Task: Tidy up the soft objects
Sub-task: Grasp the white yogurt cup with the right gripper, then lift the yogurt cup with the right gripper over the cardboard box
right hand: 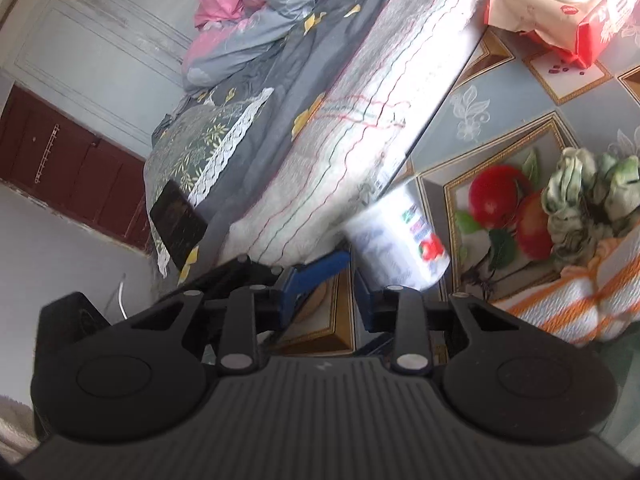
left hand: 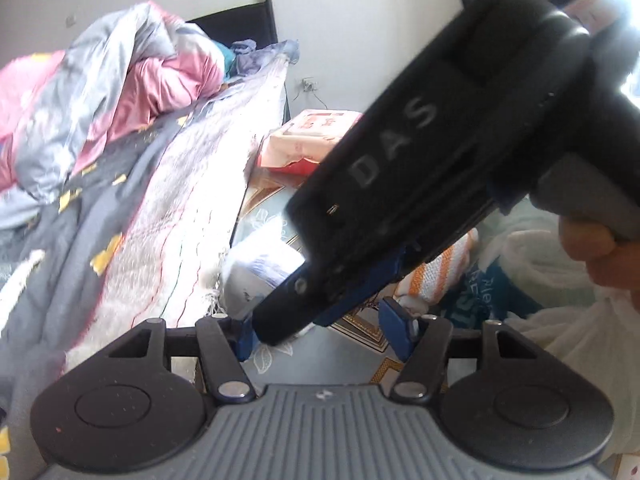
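**Left wrist: both tools over the bedside table**

Left gripper (left hand: 324, 330) stands apart, empty; the right gripper's black body crosses above it.

Right wrist: right gripper (right hand: 340, 284) gapes narrowly, nothing clamped. Orange-striped towel (right hand: 568, 304) lies on the patterned table (right hand: 500, 92), beside a white tissue roll (right hand: 396, 240).

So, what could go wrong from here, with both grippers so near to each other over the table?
1. The right gripper crosses just in front of the left gripper and hides much of its view, so they may bump.
2. The white tissue pack lies just ahead of the right gripper, beside the bed blanket. A nudge could push it away rather than grasp it.
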The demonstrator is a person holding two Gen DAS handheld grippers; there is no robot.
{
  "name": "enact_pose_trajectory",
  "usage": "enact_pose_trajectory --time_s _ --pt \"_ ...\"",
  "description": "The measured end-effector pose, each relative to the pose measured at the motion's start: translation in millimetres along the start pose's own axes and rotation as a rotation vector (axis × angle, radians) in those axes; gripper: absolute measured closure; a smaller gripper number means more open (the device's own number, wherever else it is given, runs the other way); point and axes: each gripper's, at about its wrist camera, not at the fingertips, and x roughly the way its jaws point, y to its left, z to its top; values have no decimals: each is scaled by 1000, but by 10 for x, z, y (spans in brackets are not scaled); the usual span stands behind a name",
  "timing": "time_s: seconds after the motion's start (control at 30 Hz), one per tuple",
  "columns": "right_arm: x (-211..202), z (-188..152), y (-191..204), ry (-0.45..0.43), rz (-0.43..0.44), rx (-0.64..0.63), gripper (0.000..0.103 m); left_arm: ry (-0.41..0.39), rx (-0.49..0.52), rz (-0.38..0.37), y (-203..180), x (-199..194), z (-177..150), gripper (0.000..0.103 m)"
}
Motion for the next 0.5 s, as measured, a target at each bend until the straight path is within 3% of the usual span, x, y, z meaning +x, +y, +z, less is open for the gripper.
enact_pose_trajectory --time_s 0.1,0.27,0.33,0.4,0.5 --pt "-75 13 -7 -24 -13 15 73 23 2 10 -9 -9 -39 39" --pt "-257 276 -189 -75 -53 110 70 84 -136 -14 206 47 -27 34" --pt "-252 428 -275 -82 -65 160 62 107 -216 -35 331 99 24 28" --pt "-186 567 -382 -81 -65 219 43 128 -291 -56 450 184 86 25" --pt "72 760 -563 -35 -56 317 36 168 -324 -57 509 350 203 25"
